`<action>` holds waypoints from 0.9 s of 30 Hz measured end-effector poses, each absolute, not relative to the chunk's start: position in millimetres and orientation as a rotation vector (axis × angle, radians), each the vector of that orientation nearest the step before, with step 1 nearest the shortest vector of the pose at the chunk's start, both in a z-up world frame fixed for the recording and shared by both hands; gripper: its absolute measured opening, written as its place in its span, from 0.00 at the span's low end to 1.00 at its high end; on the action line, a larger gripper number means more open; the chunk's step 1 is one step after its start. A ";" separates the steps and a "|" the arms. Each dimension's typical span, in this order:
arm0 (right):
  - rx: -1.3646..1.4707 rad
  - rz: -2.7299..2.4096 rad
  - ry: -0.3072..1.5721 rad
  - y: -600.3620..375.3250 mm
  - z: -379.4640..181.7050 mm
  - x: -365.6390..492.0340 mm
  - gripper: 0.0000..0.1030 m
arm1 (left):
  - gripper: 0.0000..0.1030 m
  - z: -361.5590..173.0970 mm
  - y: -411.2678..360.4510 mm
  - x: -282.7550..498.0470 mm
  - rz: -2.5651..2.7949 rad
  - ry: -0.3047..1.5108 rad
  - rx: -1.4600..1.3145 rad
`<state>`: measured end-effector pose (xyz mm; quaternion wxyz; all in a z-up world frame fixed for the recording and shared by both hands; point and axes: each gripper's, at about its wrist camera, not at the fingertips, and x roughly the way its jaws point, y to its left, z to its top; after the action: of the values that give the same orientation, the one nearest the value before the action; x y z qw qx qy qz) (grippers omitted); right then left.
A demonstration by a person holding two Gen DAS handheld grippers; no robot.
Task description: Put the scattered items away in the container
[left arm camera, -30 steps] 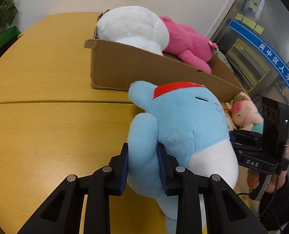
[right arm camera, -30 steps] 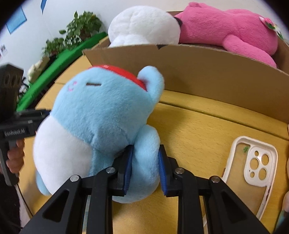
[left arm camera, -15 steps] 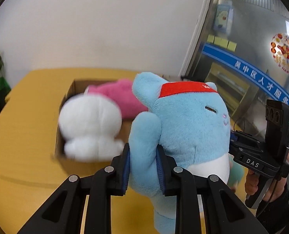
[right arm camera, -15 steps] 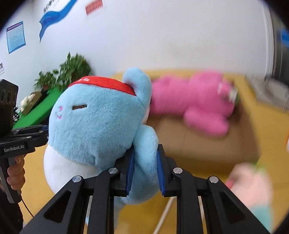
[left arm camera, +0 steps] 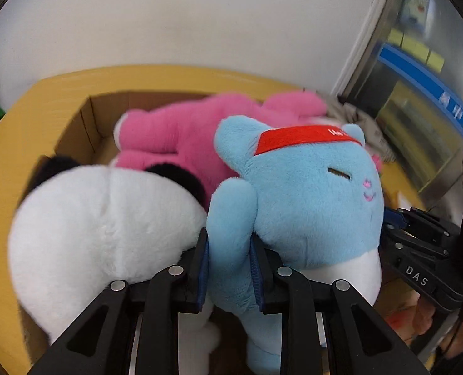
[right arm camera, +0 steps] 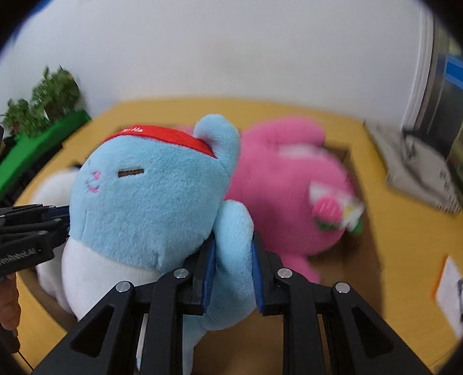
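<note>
Blue plush (left arm camera: 297,200) pinched by one arm in each claw, left gripper (left arm camera: 229,268) and right gripper (right arm camera: 231,268), hanging just ahead over cardboard box (left arm camera: 75,125), liable to snag on white plush (left arm camera: 106,225) or pink plush (right arm camera: 287,193) below, rolling out if released unevenly.

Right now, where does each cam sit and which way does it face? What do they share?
Left wrist: on the left claw, angled down over the cardboard box; its fingers clamp the blue plush's arm; right claw and a hand at right edge.
Right wrist: on the right claw, angled down at the same box; fingers clamp the plush's other arm; left claw and hand at left edge.
Shared: blue plush, pink plush, white plush, box, yellow table.
</note>
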<state>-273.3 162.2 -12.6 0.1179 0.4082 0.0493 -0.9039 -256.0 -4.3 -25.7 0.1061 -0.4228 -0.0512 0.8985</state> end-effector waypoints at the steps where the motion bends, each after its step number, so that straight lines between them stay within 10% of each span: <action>1: 1.264 -2.621 0.168 159.9 -28.1 -277.9 0.19 | 0.23 -25.0 3.0 -252.5 2.666 -0.071 -1.230; 9: 1.348 -2.593 0.199 162.1 -46.6 -282.4 0.28 | 0.28 -14.7 13.6 -240.1 2.734 0.058 -1.224; 13: 1.278 -2.707 0.105 181.1 -30.0 -260.1 0.78 | 0.49 7.5 14.5 -212.1 2.808 0.105 -1.152; 16: 1.161 -2.719 0.010 197.5 -7.4 -225.9 0.79 | 0.83 32.0 4.6 -172.9 2.886 0.081 -1.022; 27: 0.930 -2.781 0.074 198.9 36.4 -103.1 0.79 | 0.98 58.0 8.9 -53.6 3.020 0.027 -0.883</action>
<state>-103.1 198.9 36.4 0.1039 0.3152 0.0249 -0.9430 -53.6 8.9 58.0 -0.0026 -0.2805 0.0087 0.9598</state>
